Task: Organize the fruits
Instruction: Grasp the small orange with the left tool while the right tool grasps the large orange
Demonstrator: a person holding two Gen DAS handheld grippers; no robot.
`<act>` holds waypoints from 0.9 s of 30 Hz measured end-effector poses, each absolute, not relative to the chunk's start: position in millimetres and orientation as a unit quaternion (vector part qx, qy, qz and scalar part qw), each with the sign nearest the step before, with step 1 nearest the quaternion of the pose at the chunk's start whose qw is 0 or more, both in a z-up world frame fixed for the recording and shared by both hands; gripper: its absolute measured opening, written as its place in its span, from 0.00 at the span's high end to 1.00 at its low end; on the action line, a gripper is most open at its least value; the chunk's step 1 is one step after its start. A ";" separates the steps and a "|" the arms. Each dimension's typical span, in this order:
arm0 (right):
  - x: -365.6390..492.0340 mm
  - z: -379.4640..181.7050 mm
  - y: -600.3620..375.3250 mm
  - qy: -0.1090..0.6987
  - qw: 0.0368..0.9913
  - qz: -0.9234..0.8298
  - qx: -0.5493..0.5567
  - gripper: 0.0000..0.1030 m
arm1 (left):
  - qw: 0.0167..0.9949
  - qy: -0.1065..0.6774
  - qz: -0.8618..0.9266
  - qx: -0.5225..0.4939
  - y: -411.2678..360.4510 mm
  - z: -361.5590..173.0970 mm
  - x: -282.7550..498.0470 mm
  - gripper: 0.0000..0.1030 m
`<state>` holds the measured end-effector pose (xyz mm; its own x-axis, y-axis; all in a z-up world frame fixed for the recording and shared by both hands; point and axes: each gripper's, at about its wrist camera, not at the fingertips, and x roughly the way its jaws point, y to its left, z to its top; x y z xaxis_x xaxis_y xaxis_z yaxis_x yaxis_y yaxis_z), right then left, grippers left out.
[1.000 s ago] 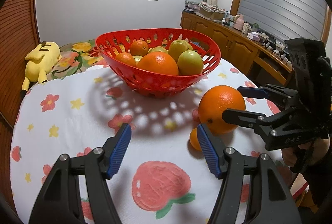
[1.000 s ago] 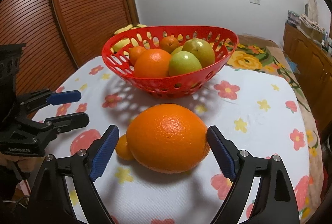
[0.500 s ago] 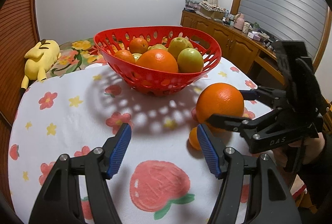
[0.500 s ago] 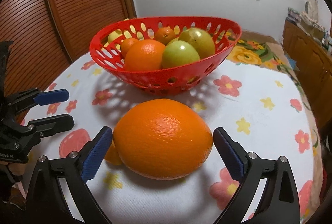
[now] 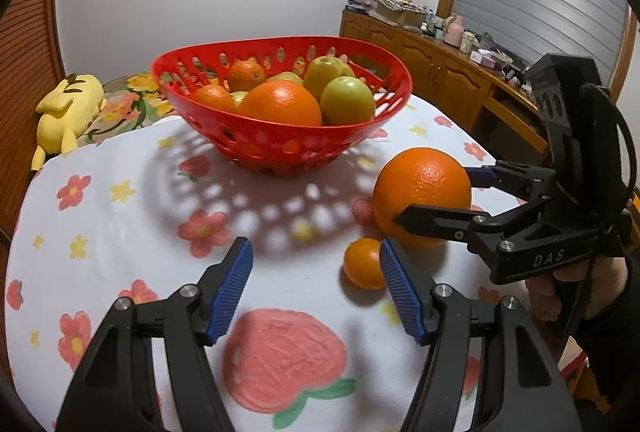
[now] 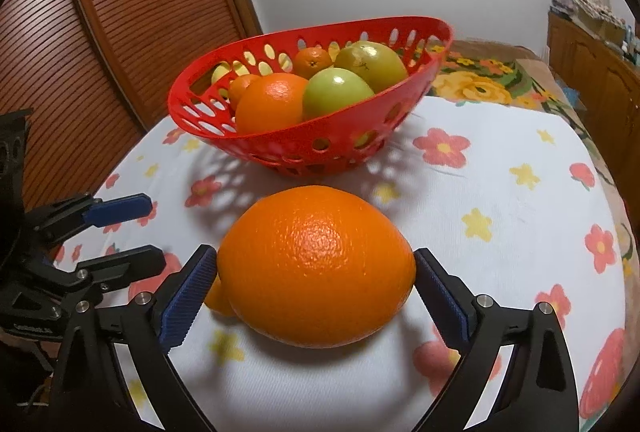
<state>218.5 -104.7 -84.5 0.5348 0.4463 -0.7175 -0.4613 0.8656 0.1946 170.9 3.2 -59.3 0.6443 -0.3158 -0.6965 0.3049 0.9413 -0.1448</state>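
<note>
A red perforated basket (image 5: 372,120) (image 6: 340,136) holds several oranges and green apples on the flowered tablecloth. My right gripper (image 6: 316,268) (image 5: 436,196) is shut on a large orange (image 6: 316,268) (image 5: 422,188), its blue pads against both sides, in front of the basket. A small mandarin (image 5: 362,264) (image 6: 218,298) lies on the cloth beside the large orange. My left gripper (image 5: 316,272) (image 6: 132,228) is open and empty, low over the cloth, its right fingertip (image 5: 400,288) next to the mandarin.
A yellow plush toy (image 5: 66,108) lies beyond the table's far left edge. A wooden sideboard (image 5: 440,72) with clutter stands at the right. A slatted wooden door (image 6: 120,12) is on the left.
My right gripper has closed on the large orange and moved closer to it. The left gripper has stayed open and shifted slightly toward the mandarin.
</note>
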 end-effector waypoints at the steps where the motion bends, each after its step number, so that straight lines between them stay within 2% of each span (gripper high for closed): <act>1: 217.3 -83.8 -106.0 0.406 0.877 0.257 -0.012 0.05 | 0.906 0.386 -0.173 -0.005 0.9 -59.4 171.2 0.36; 8: 208.1 -76.1 -128.6 0.395 0.887 0.236 -0.019 0.05 | 0.895 0.403 -0.191 0.011 -16.4 -66.5 177.0 0.38; 16: 206.4 -72.4 -152.7 0.393 0.894 0.215 -0.017 0.05 | 0.879 0.428 -0.208 0.024 -33.5 -77.6 184.5 0.49; 24: 205.7 -80.6 -156.4 0.399 0.892 0.214 -0.019 0.04 | 0.866 0.451 -0.214 0.025 -40.5 -87.9 191.3 0.50; 26: 205.5 -80.9 -156.5 0.398 0.892 0.214 -0.019 0.04 | 0.865 0.452 -0.215 0.024 -40.2 -89.3 190.9 0.55; 27: 205.5 -80.7 -156.5 0.398 0.892 0.214 -0.019 0.04 | 0.865 0.452 -0.216 0.024 -40.2 -89.7 190.9 0.60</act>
<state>205.5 -156.5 -80.7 0.5917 0.3664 -0.7180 -0.3969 0.9077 0.1362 190.9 -40.2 -89.7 0.4978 -0.3517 -0.7928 0.3946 0.9058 -0.1542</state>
